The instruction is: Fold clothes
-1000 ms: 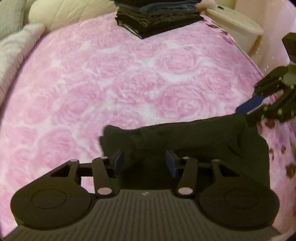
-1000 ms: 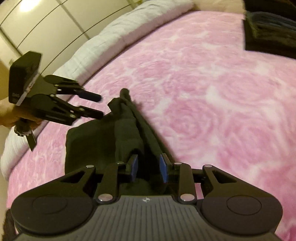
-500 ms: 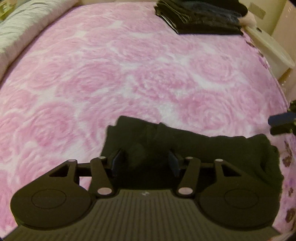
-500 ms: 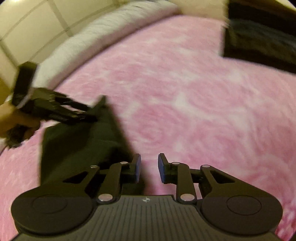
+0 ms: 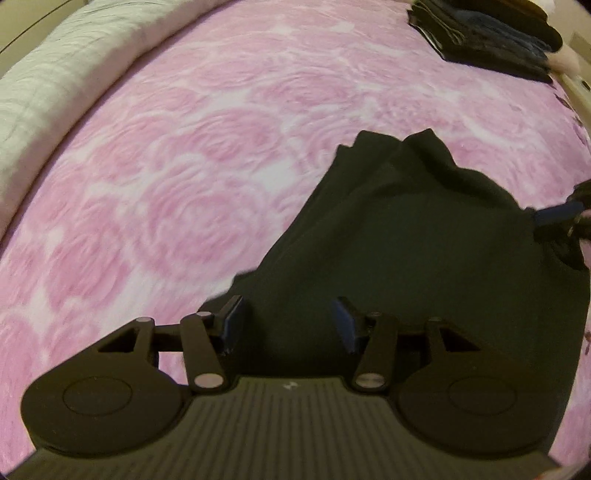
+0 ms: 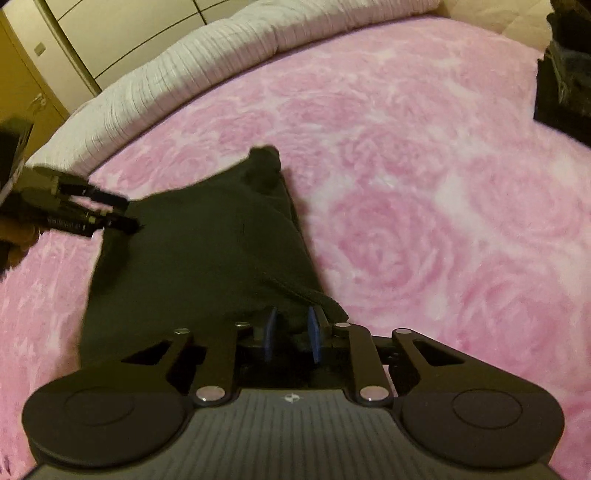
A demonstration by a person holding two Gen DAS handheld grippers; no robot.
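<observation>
- The left gripper [image 5: 286,323] has its fingers set fairly wide, with the dark garment [image 5: 424,258] lying between and under them; whether the pads press it cannot be told.
- The right gripper [image 6: 290,334] has its fingers narrow, with a bunch of the garment [image 6: 207,258] between the blue pads.
- Only the left view shows the stack of folded clothes [image 5: 491,33] clearly; the right view shows the wardrobe [image 6: 74,33] and a hand [image 6: 16,240].
- The garment is black, crumpled, and spread on the pink blanket [image 5: 221,147] between the two grippers.
</observation>
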